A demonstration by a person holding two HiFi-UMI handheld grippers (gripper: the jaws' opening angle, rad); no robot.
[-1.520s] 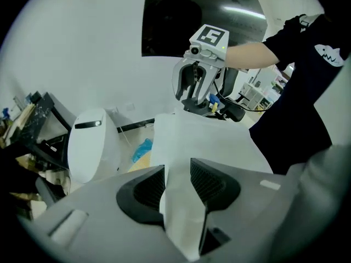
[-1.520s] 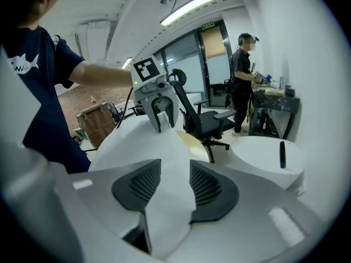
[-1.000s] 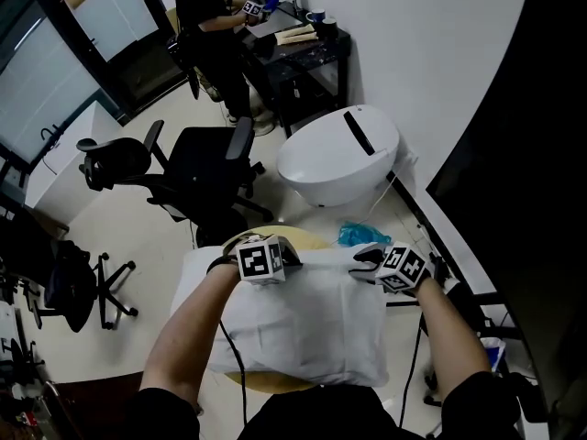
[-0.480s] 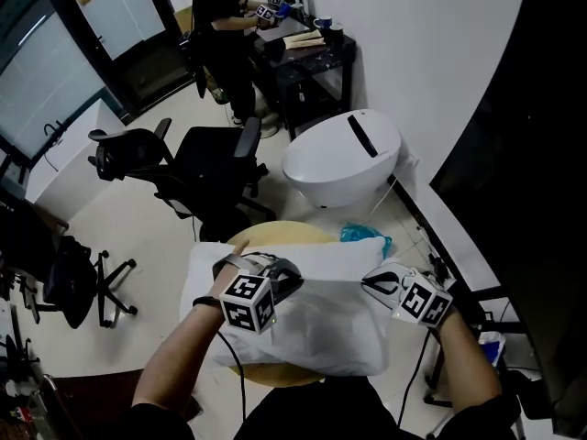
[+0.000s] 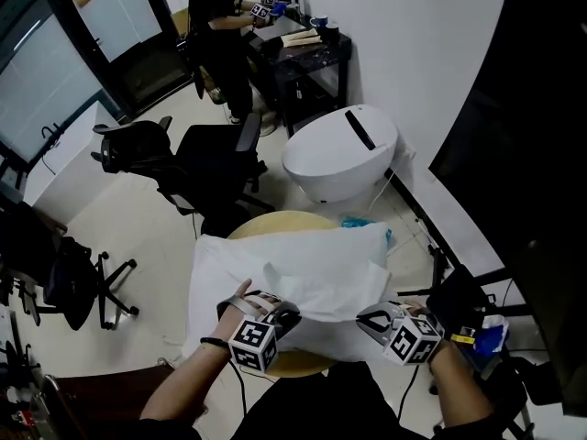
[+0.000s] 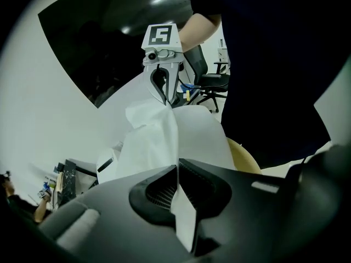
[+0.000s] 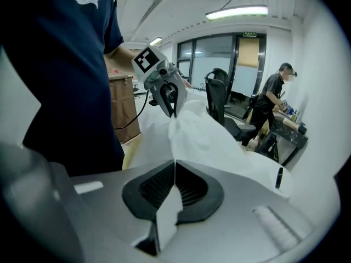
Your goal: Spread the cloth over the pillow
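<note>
White cloth (image 5: 332, 290), thin, creased, draped over pillow (image 5: 218, 262)

- Left gripper (image 6: 176, 164): jaws closed together, pinching an edge of cloth (image 6: 156, 138); pitched steeply downward.
- Left forearm (image 5: 183, 390): bare, extending straight behind its gripper.
- Right gripper (image 7: 174, 166): jaws closed on the same cloth's edge; angled downward, alongside its counterpart, well apart from it.
- Right forearm (image 5: 459, 388): bare, trailing behind its gripper.

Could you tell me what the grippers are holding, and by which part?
The left gripper and right gripper each pinch the thin white cloth by its near edge.
</note>
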